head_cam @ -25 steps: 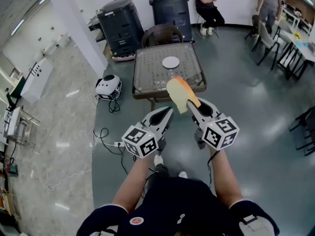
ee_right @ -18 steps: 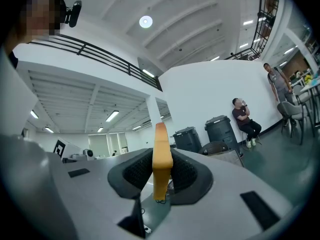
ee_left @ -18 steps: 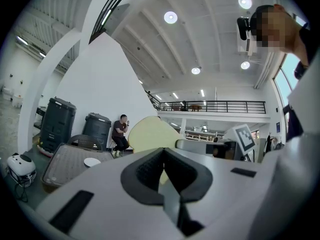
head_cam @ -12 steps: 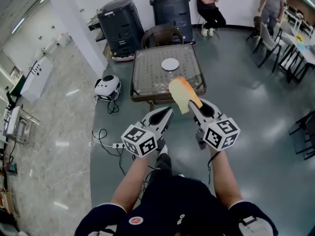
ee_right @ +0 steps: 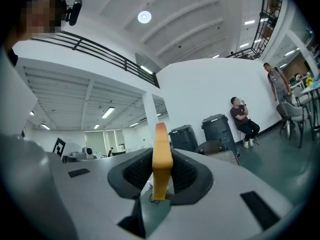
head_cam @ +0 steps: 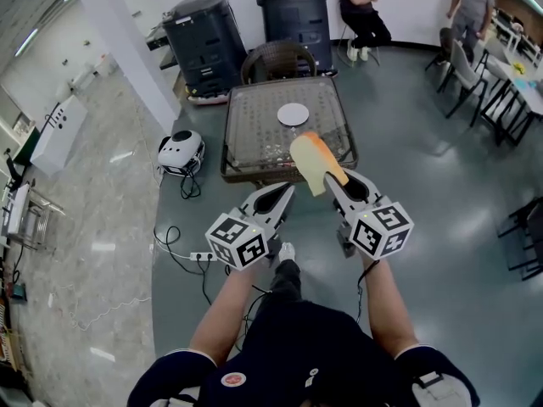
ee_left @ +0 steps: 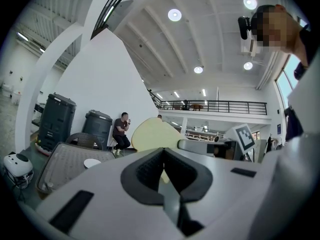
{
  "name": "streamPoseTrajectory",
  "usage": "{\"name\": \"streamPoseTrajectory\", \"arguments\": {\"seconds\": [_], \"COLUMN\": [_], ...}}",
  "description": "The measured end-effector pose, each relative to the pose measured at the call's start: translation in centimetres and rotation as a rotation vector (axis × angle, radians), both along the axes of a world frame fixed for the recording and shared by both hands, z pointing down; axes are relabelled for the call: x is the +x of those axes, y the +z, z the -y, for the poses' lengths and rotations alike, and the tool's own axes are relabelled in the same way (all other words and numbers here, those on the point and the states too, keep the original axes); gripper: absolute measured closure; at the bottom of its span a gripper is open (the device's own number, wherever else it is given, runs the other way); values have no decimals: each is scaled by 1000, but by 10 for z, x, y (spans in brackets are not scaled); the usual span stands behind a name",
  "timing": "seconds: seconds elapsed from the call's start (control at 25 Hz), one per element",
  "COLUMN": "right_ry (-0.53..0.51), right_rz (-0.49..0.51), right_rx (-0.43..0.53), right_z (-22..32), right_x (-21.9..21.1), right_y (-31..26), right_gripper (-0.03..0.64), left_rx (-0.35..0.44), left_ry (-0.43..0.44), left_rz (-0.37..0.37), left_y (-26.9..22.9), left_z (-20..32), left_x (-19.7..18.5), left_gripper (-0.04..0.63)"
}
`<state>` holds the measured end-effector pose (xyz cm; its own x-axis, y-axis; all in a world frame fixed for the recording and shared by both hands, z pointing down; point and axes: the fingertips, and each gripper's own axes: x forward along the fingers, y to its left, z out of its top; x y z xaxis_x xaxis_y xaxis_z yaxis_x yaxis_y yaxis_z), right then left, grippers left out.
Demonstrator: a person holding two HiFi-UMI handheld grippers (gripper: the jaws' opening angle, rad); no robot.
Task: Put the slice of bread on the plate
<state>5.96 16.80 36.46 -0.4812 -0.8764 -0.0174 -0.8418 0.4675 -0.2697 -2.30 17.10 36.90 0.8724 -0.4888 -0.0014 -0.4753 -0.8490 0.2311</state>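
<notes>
**Carrying phase.** Right claw (head_cam: 329,178) grips the bread slice (head_cam: 314,161) on edge, long axis pointing forward. The white plate (head_cam: 293,114) lies ahead and slightly left on the table (head_cam: 246,138), well apart. Left claw (head_cam: 291,190) closed, empty.

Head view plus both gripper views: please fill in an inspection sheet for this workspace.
Surface: low square table ahead of the person.
Job's things: plate on the table; slice of bread held on edge, not yet on the plate.
Clutter: glints at the table's near edge, too small to tell.
Grippers: right gripper shut on the bread; left gripper shut, empty.
Cables: white cable and power strip on the floor.
Surroundings: two dark bins, wicker chair, seated person.
</notes>
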Motion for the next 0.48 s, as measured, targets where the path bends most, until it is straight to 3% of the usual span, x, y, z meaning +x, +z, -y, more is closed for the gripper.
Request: {"name": "streamPoseTrajectory", "arguments": {"seconds": [0.48], "right_ry": [32], "right_rz": [-31], "right_rx": [-51], "right_z": [105], "right_x": [5], "right_y": [12], "right_gripper": [528], "left_rx": [-30], "left_ry": [33], "left_rz": [-35], "left_y": [6], "left_z": [112], "left_x": [4], "left_gripper": [589]}}
